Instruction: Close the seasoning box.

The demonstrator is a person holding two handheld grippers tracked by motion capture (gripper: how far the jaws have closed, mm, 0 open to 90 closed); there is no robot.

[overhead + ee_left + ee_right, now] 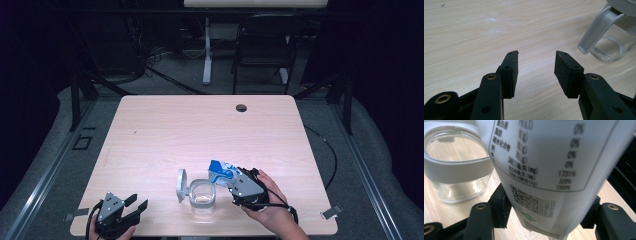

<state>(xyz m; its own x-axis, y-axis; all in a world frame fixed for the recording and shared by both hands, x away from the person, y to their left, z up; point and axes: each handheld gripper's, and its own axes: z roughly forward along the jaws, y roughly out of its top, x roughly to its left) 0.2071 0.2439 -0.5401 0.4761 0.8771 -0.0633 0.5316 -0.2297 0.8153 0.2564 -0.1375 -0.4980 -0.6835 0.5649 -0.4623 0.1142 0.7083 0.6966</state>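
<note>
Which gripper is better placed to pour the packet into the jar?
Right. The right gripper already holds the packet beside the open jar; the left gripper is open and holds nothing.

A dark chair and a white table leg stand beyond the wooden table.

Glass jar at table's near edge; packet just right; left gripper well apart, leftward.

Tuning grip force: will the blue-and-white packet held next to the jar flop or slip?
Probably floppy: the packet looks like thin printed film, bowing between the right gripper jaws. Likely light. Its glossy surface may slip, so clamp firmly.
</note>
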